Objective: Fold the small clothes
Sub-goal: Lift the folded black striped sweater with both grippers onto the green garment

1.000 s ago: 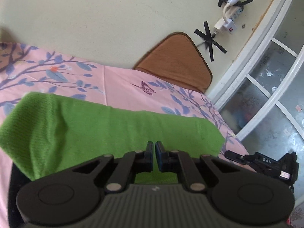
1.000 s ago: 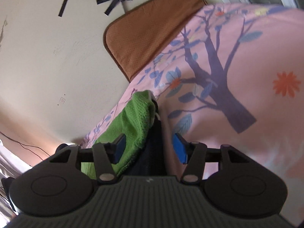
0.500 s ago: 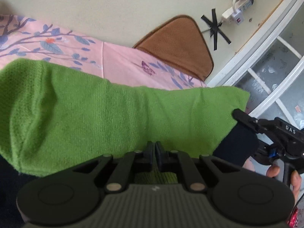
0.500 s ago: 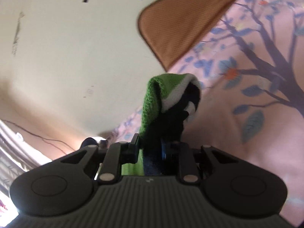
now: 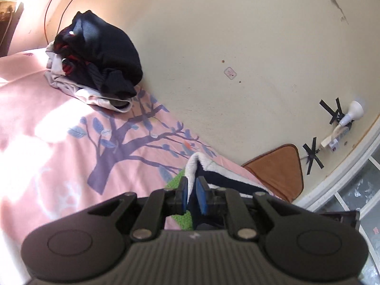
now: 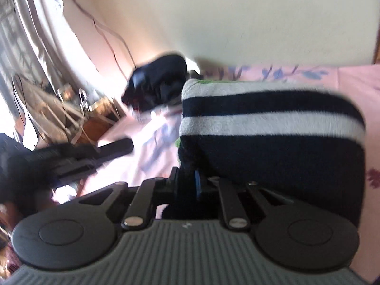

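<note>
Clothes in a dark heap (image 5: 95,54) lie beyond the striped garment (image 6: 273,123) that we pinch with both left gripper (image 5: 192,196), easing open, and closing right gripper (image 6: 187,182).

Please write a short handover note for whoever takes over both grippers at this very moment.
Left gripper: jaws opening slightly, the white edge of the striped garment between its pads.
Right gripper: jaws closing on the garment's dark navy edge.
Things: the green, white and navy garment is lifted over the pink floral sheet; a pile of dark clothes sits by the wall.
Done: one fold appears under way, striped side showing.
Left: lay the garment down, finish folding, then probably the pile. The right view is blurred.
</note>
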`<act>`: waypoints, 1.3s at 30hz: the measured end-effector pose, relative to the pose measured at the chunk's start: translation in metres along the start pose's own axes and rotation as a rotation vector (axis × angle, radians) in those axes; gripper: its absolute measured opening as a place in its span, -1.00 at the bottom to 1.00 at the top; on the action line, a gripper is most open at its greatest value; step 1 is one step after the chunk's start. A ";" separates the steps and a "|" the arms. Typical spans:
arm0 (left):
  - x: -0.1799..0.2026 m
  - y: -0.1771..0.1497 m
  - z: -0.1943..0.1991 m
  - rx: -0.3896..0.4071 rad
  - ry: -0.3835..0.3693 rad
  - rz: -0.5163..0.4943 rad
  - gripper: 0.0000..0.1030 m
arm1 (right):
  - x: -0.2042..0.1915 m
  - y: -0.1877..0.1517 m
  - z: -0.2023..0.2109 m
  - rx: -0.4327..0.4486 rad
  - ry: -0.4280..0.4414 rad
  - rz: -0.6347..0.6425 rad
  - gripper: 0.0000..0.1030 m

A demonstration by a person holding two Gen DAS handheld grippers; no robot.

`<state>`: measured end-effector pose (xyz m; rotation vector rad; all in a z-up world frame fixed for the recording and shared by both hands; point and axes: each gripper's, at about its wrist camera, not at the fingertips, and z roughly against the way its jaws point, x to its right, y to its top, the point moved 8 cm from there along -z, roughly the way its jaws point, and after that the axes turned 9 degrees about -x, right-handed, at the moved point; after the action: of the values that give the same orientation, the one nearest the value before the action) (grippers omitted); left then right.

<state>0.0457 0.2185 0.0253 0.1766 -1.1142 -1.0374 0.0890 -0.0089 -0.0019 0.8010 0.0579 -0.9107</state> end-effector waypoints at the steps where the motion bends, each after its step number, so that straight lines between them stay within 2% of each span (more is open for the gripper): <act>1: -0.001 0.002 -0.003 -0.009 0.006 -0.001 -0.69 | -0.006 -0.008 -0.005 0.019 0.031 0.030 -0.71; 2: 0.000 0.002 -0.006 -0.017 0.008 -0.011 -0.54 | -0.010 -0.009 -0.003 0.026 0.015 0.054 -0.63; 3: 0.004 0.003 -0.011 -0.026 0.011 -0.023 -0.43 | -0.016 -0.009 0.003 0.023 0.017 0.076 -0.41; 4: 0.008 0.002 -0.017 -0.036 0.014 -0.033 -0.16 | -0.020 -0.009 0.012 0.022 0.055 0.094 -0.22; 5: 0.012 0.002 -0.023 -0.048 0.015 -0.048 0.09 | -0.023 -0.010 0.022 0.028 0.102 0.102 -0.24; 6: 0.018 0.002 -0.031 -0.063 0.011 -0.070 0.19 | -0.023 -0.012 0.035 0.045 0.121 0.111 -0.26; 8: 0.027 0.000 -0.047 -0.095 0.020 -0.108 0.46 | -0.016 -0.017 0.063 0.113 0.078 0.134 -0.25; 10: 0.033 -0.003 -0.065 -0.127 0.045 -0.131 0.51 | -0.001 -0.015 0.084 0.203 -0.021 0.127 -0.25; 13: 0.035 -0.012 -0.086 -0.158 0.078 -0.164 0.44 | 0.036 -0.015 0.104 0.283 -0.127 0.024 -0.22; 15: 0.033 -0.018 -0.095 -0.161 0.099 -0.181 0.38 | 0.061 -0.016 0.104 0.284 -0.153 -0.054 -0.22; 17: 0.031 -0.020 -0.097 -0.159 0.101 -0.195 0.24 | 0.083 -0.019 0.090 0.255 -0.154 -0.120 -0.20; 19: 0.027 -0.020 -0.097 -0.158 0.108 -0.197 0.22 | 0.097 -0.020 0.069 0.212 -0.180 -0.143 0.07; 21: 0.024 -0.021 -0.099 -0.142 0.118 -0.206 0.25 | 0.108 -0.022 0.055 0.191 -0.117 -0.207 0.13; 22: 0.024 -0.021 -0.098 -0.129 0.128 -0.224 0.27 | 0.118 -0.026 0.055 0.184 -0.041 -0.281 0.17; 24: 0.025 -0.023 -0.099 -0.102 0.165 -0.251 0.48 | 0.129 -0.030 0.054 0.204 0.048 -0.349 0.17; 25: 0.022 -0.024 -0.100 -0.093 0.200 -0.252 0.74 | 0.129 -0.031 0.055 0.219 0.054 -0.334 0.17; 26: 0.019 -0.024 -0.101 -0.091 0.211 -0.239 0.83 | 0.127 -0.033 0.055 0.228 0.048 -0.329 0.18; 29: 0.015 -0.021 -0.101 -0.103 0.184 -0.209 0.83 | 0.127 -0.034 0.060 0.242 0.068 -0.334 0.21; 39: 0.015 -0.024 -0.098 -0.091 0.213 -0.225 0.94 | 0.132 -0.033 0.065 0.247 0.102 -0.334 0.27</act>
<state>0.1108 0.1593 -0.0257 0.3373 -0.8661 -1.2368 0.1301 -0.1522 -0.0234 1.0883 0.1752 -1.2073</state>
